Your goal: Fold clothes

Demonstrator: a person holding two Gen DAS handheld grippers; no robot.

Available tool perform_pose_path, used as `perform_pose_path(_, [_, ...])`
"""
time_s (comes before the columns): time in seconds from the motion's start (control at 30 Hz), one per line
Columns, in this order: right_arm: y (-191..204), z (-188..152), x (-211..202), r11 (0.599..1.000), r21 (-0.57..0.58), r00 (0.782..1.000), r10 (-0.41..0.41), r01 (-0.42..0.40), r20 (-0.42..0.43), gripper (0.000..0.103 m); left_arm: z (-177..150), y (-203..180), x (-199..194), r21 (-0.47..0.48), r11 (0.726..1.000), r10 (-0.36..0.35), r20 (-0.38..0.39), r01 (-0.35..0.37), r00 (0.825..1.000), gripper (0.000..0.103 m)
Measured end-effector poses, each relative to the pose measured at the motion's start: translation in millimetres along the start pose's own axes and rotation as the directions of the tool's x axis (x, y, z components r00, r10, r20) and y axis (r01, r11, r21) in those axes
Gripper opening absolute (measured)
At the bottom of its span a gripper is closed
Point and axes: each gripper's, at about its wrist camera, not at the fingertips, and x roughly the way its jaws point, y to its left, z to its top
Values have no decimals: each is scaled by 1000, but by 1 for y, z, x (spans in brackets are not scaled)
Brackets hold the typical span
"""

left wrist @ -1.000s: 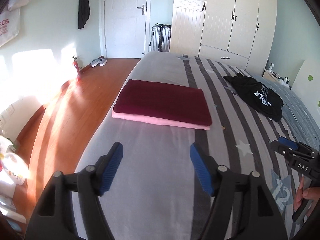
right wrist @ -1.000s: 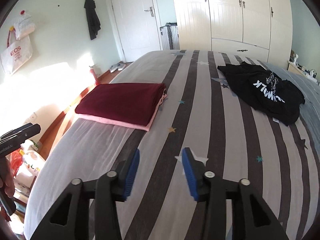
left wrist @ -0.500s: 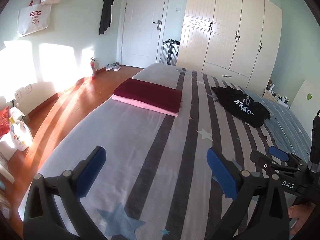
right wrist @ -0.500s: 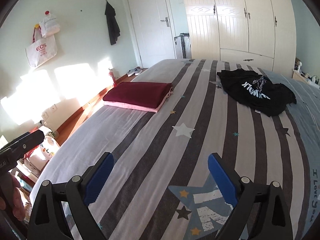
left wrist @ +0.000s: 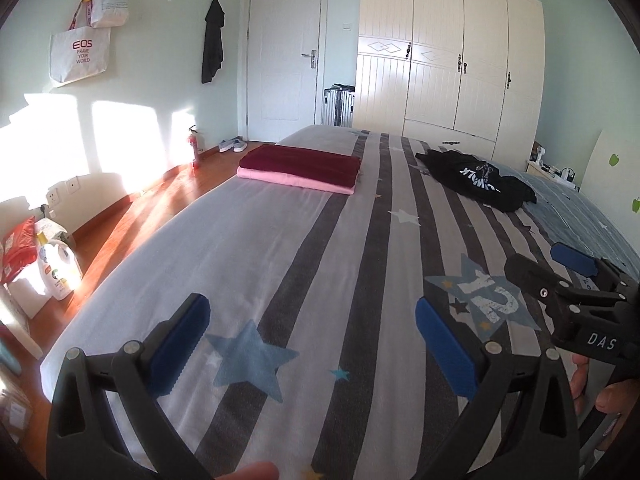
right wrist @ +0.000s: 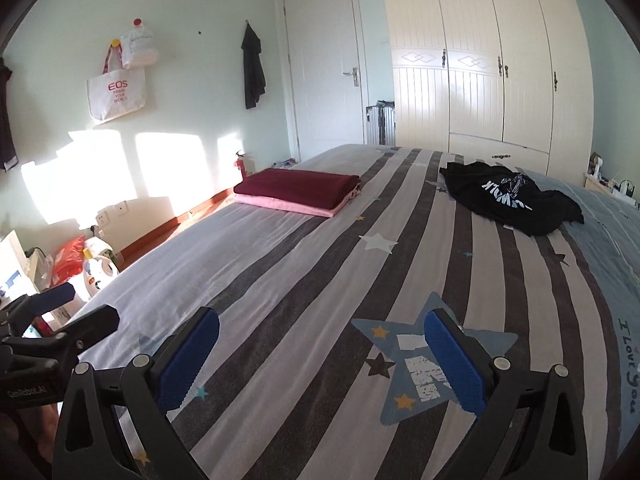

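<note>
A folded dark red garment [left wrist: 300, 162] lies on a folded pink one [left wrist: 296, 180] at the far left of the striped bed [left wrist: 280, 248]. The same stack [right wrist: 296, 188] shows in the right wrist view. A crumpled black T-shirt [left wrist: 480, 180] with white print lies unfolded at the far right, also seen as the black T-shirt [right wrist: 512, 196]. My left gripper [left wrist: 310, 320] is open over bare bedcover near the bed's near end, holding nothing. My right gripper [right wrist: 322, 328] has its jaws opening wide, with nothing between them. Both are far from the clothes.
A cream wardrobe [left wrist: 448, 64], a white door [left wrist: 286, 48] and a suitcase [left wrist: 338, 106] stand past the bed. On the wooden floor at the left are a fire extinguisher [left wrist: 193, 146], shoes [left wrist: 232, 145], a detergent bottle [left wrist: 58, 268] and bags. A nightstand [left wrist: 552, 170] stands at the right.
Both grippers have drawn back from the folded stack toward the bed's near end, so the clothes look smaller and farther. Both pairs of jaws have spread much wider.
</note>
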Motion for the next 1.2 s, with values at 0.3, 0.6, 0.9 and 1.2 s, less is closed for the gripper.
perform_pose_path(0.3, [17, 33, -132, 998, -33, 998, 46, -45, 33, 102, 31, -26, -136, -84, 996, 38, 50, -34, 998, 102])
perform_pose_path(0.6, [17, 58, -233, 996, -60, 994, 77, -73, 78, 102, 49, -64, -231, -49, 999, 20, 133, -14, 991, 102])
perform_pose_path(0.9, [5, 61, -271, 997, -39, 991, 69, -65, 114, 102, 49, -90, -260, -36, 999, 41, 172, -35, 984, 102])
perform_pose_path(1.2, [-4, 57, -268, 996, -46, 991, 80, -76, 106, 102, 46, -92, -245, -43, 997, 65, 156, -59, 986, 102])
